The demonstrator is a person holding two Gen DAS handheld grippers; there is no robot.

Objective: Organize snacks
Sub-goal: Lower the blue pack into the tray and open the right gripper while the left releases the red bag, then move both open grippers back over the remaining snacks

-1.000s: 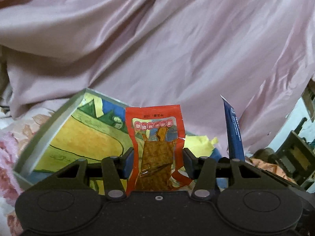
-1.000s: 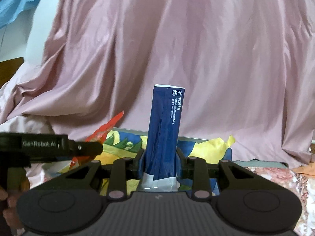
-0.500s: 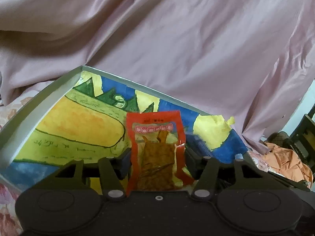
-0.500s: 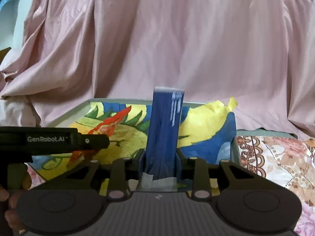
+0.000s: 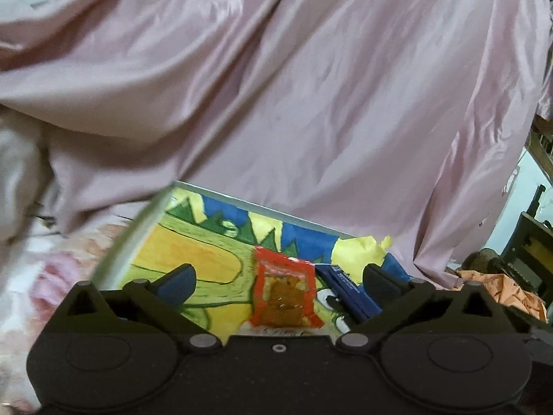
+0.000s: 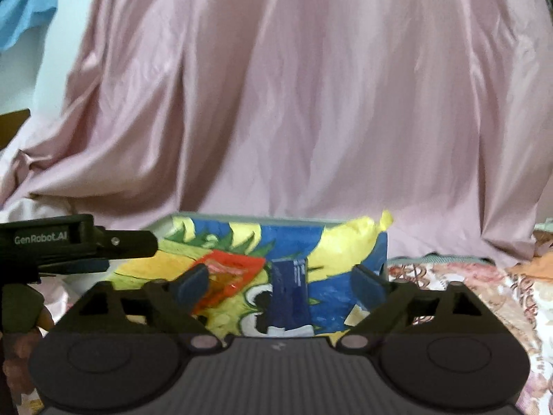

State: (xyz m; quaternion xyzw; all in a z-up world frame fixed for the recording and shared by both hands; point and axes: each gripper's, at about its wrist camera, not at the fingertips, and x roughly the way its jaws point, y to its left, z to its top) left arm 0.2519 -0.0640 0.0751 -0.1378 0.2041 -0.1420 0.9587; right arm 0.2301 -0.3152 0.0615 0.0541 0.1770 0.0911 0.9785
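- My left gripper (image 5: 278,278) has its jaws spread wide, holding nothing; in the right wrist view its black body (image 6: 79,240) reaches in from the left edge over the box.
- Through the left wrist view I see the red packet (image 5: 283,297) lying flat on the painted floor of the box (image 5: 145,223), between the spread jaws but touching neither.
- Just right of it lies the blue packet (image 5: 349,292), also flat in the box, its near end hidden behind my right finger.
- From the right wrist view the red packet (image 6: 230,278) sits left of centre, partly behind my left fingertip (image 6: 191,285); the blue packet (image 6: 288,294) sits in the middle.
- The two packets lie side by side; I cannot tell whether their edges touch.
- My right gripper (image 6: 287,285) also has its jaws wide apart, clear of the blue packet on both sides.
- The box (image 6: 380,259) has pale rims and a yellow, green and blue painted inside, with yellow paper (image 6: 349,238) bunched at its far right corner.
- A pink sheet (image 6: 293,103) hangs behind the box.
- To the right of the box I see a floral cloth (image 6: 484,297).
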